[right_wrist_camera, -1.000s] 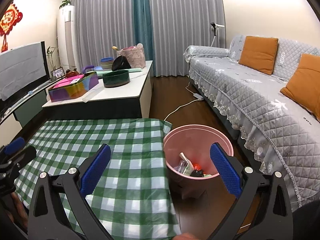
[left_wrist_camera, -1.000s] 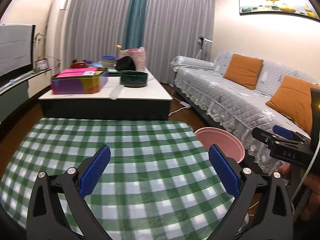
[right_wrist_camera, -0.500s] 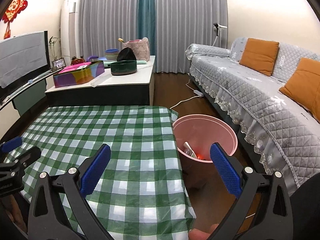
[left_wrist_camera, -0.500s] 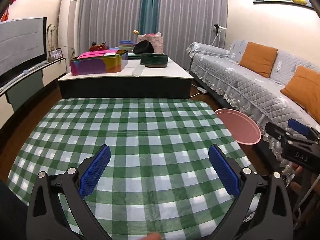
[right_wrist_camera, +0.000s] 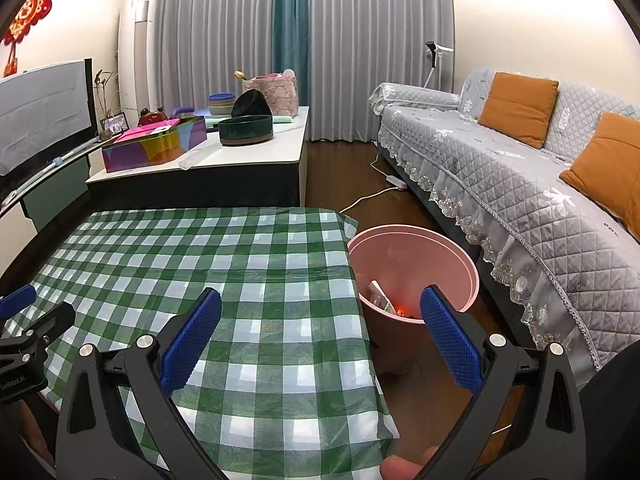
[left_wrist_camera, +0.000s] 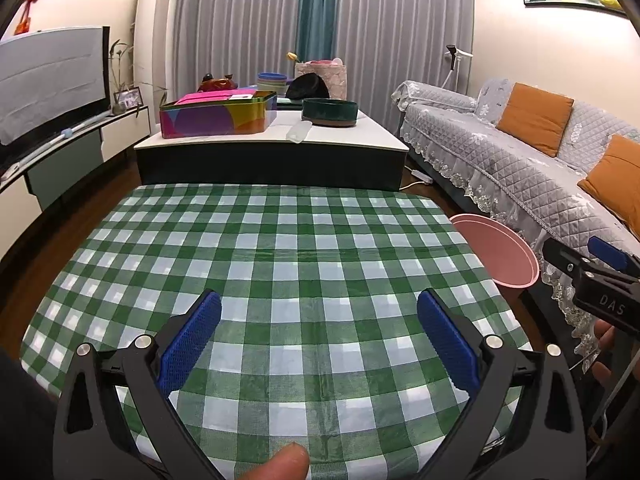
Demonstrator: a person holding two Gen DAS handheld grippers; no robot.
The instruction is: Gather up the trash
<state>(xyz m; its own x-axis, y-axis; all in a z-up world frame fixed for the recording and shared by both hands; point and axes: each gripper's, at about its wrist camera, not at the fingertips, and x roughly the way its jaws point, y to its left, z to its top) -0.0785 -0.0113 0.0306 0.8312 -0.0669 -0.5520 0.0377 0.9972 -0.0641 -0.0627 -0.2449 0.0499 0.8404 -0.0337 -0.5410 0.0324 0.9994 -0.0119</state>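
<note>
Trash (right_wrist_camera: 386, 300) sits at the bottom of the pink plastic bin (right_wrist_camera: 460, 256): a pale wrapper or carton leaning against the wall, something red-orange beside it, the rest hidden by the rim. The round, smooth-walled bin stands on the dark wood floor, just beside the right edge of the green-and-white checked tablecloth (right_wrist_camera: 256, 264), between the table and the grey quilted sofa (right_wrist_camera: 520, 200) with its lace trim and orange cushions.

The right gripper (right_wrist_camera: 320, 336) hangs over the cloth's right edge, fingers spread wide and holding nothing; the trash shows just inside its right blue pad (right_wrist_camera: 448, 340), lower down and well clear of it. The left gripper (left_wrist_camera: 318, 338) is over the middle of the cloth, likewise spread and empty, with the bin (left_wrist_camera: 500, 256) off beyond its right finger. Both have black frames and ribbed blue rubber pads. The cloth looks glossy, with faint creases.
</note>
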